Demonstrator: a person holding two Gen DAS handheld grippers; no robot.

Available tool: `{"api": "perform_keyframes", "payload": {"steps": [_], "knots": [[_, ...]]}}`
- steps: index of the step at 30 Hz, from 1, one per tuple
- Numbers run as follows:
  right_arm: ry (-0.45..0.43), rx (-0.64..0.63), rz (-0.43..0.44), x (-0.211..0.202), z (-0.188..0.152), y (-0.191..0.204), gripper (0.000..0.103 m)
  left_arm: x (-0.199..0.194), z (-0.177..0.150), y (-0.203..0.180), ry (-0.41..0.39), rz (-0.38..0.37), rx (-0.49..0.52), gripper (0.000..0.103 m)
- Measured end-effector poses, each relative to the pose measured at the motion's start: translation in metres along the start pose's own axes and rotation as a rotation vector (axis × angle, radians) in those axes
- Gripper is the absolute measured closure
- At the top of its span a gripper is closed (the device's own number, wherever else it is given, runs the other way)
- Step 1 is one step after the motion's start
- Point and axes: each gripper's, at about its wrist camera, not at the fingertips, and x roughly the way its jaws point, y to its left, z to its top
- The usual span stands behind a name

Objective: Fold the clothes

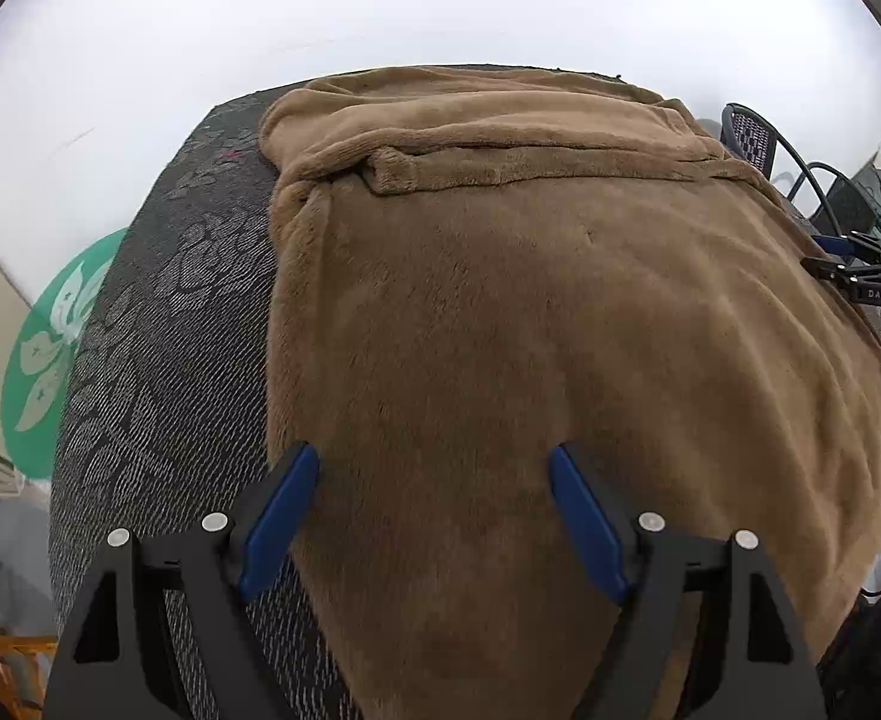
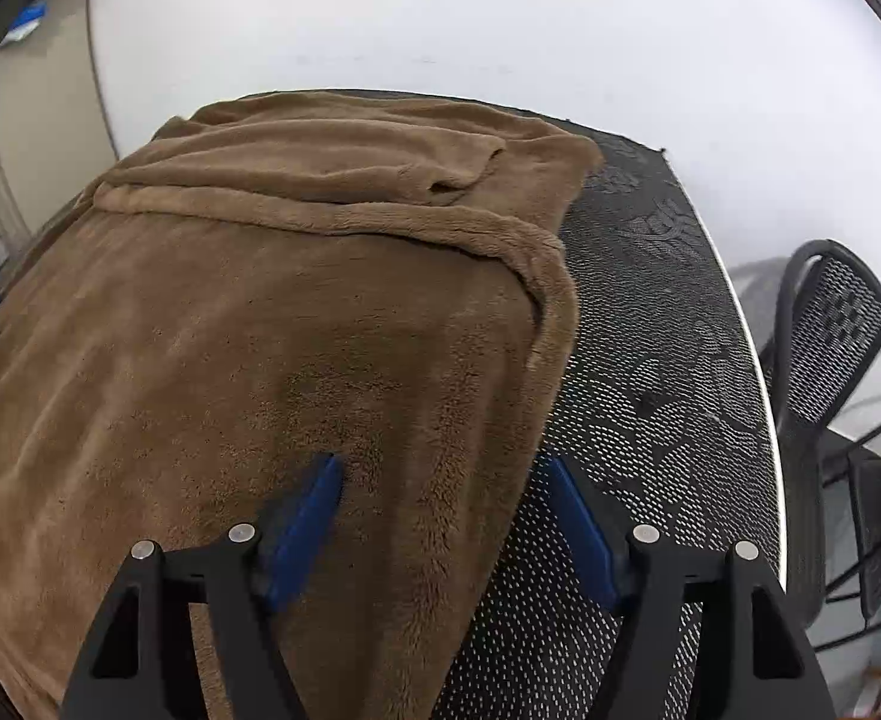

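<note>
A brown fleece garment (image 1: 530, 330) lies spread flat over a dark patterned table (image 1: 158, 324), with a folded-over part along its far end (image 1: 500, 150). My left gripper (image 1: 434, 468) is open, low over the garment's left edge, nothing between its blue pads. The right wrist view shows the same garment (image 2: 260, 330) on the table (image 2: 650, 360). My right gripper (image 2: 443, 474) is open astride the garment's right edge: one pad on the fleece, the other over bare table. The right gripper's body (image 1: 878, 276) shows at the far right of the left wrist view.
A black metal mesh chair (image 2: 848, 372) stands past the table's right edge. A green round sign with a white flower (image 1: 50, 336) is on the floor to the left. A white wall is behind the table. Orange framework (image 1: 8, 654) sits low left.
</note>
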Motion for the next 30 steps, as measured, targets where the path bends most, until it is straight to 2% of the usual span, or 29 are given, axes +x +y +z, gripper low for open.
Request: {"api": "perform_keyframes", "payload": {"steps": [1,8,10,15,22,26,30], "knots": [[-0.012,-0.006,0.001,-0.005,-0.001,0.003,0.031,-0.004,-0.003,0.0,-0.001,0.004,-0.005,0.02],[-0.114,-0.09,0.211,-0.042,-0.009,0.046,0.031,-0.032,-0.035,-0.007,0.005,-0.001,0.007,0.02],[-0.111,-0.116,0.249,-0.043,-0.014,0.059,0.031,-0.036,-0.046,-0.01,0.022,0.006,0.018,0.02],[-0.005,-0.146,0.233,-0.015,-0.029,0.069,0.029,-0.051,-0.075,-0.004,0.032,0.014,-0.009,0.02],[-0.012,-0.159,0.21,-0.017,-0.033,0.069,0.026,-0.067,-0.099,0.009,0.021,0.004,-0.081,0.02],[-0.039,-0.156,0.166,-0.025,-0.033,0.073,0.025,-0.08,-0.102,-0.006,-0.03,0.062,0.0,0.02],[-0.129,-0.167,0.208,-0.054,-0.036,0.077,0.025,-0.093,-0.102,-0.035,-0.107,0.104,0.154,0.02]]}}
